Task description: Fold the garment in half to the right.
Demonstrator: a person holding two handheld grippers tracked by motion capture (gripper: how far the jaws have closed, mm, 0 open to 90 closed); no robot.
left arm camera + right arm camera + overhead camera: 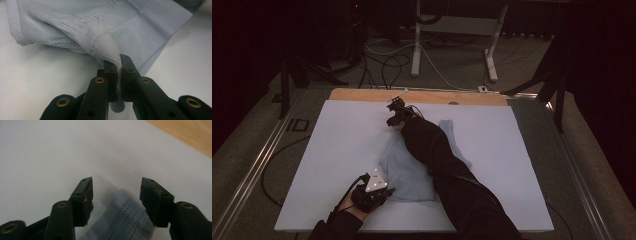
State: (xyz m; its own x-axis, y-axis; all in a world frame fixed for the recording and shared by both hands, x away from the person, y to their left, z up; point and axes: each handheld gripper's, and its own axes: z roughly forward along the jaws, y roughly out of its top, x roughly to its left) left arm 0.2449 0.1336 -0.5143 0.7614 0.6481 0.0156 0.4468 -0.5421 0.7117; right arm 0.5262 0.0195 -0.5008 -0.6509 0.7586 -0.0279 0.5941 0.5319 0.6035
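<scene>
Left hand-held gripper (119,68) clamps tight on the sweater (105,27) hem; right hand-held gripper (116,192) hangs half open, a ribbed edge between its jaws, untouched.

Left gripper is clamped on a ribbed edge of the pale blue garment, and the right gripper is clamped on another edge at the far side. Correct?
Not quite: the right gripper isn't clamped. The right gripper view shows its jaws apart, the garment edge between them untouched. The left gripper does pinch the ribbed edge.

Left gripper (119,72): clamped on a ribbed fold.
Garment (100,25): pale blue knit, spread across frame top.
Surface (37,75): white.
</scene>
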